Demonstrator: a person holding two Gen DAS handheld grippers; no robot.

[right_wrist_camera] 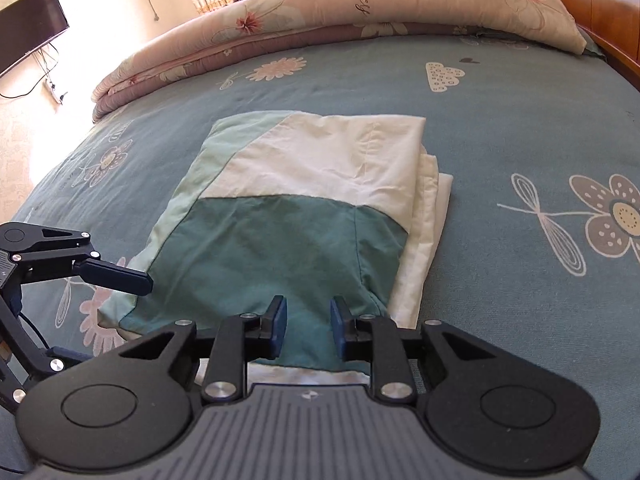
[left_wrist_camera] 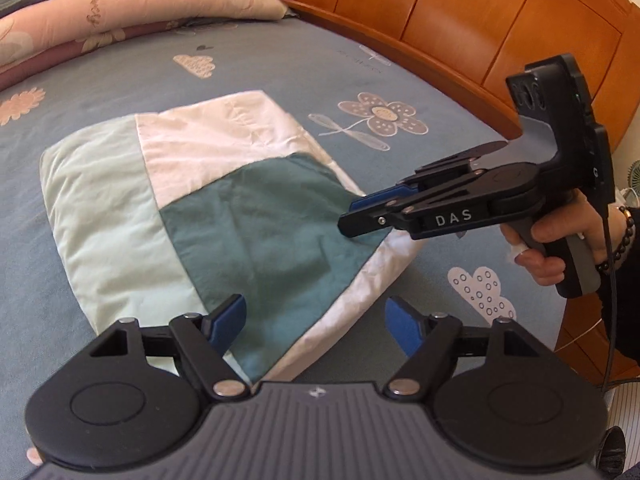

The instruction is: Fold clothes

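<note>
Garment (right_wrist_camera: 280, 216) sits folded mid-bed (right_wrist_camera: 500, 128); both my claws, left (left_wrist_camera: 316, 320) and right (right_wrist_camera: 308, 326), hang open, holding nothing. A careless snag could drag those stacked layers apart.

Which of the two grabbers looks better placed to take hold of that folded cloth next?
Probably the right gripper: its fingers sit over the near edge of the folded garment, dark green panel between them. The left gripper is open too, straddling the garment's near corner.
</note>
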